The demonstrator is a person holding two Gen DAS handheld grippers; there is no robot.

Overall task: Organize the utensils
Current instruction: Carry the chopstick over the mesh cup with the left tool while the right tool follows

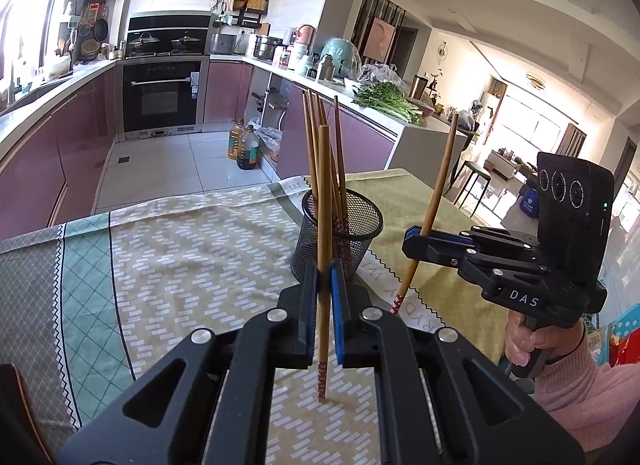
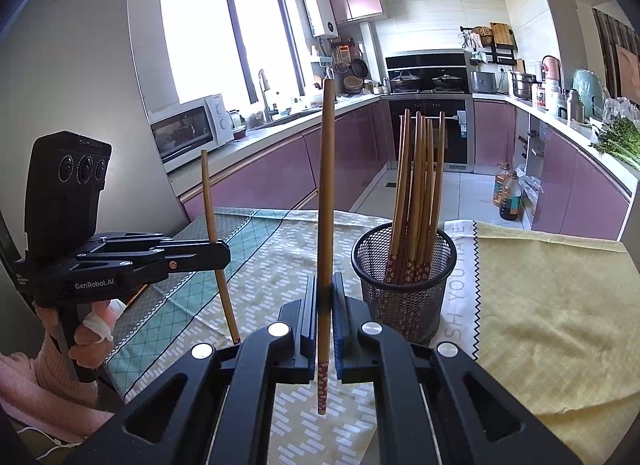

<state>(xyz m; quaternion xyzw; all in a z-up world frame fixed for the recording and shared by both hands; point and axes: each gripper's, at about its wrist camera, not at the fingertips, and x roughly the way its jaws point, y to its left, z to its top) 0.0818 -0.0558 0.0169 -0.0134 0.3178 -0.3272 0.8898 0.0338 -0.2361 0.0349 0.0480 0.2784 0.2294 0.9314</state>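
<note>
Two chopsticks pinched upright, holder waiting between them

My left gripper (image 1: 325, 305) clamps one chopstick (image 1: 324, 225), my right gripper (image 2: 325, 305) another chopstick (image 2: 326, 205), both beside the mesh cup (image 2: 404, 289); either could snag the crowded sticks (image 2: 420, 185) or tip it.

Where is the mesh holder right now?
The black mesh holder stands on the tablecloth, just ahead and right of the right gripper; in the left wrist view it sits between both grippers, holding several chopsticks.
</note>
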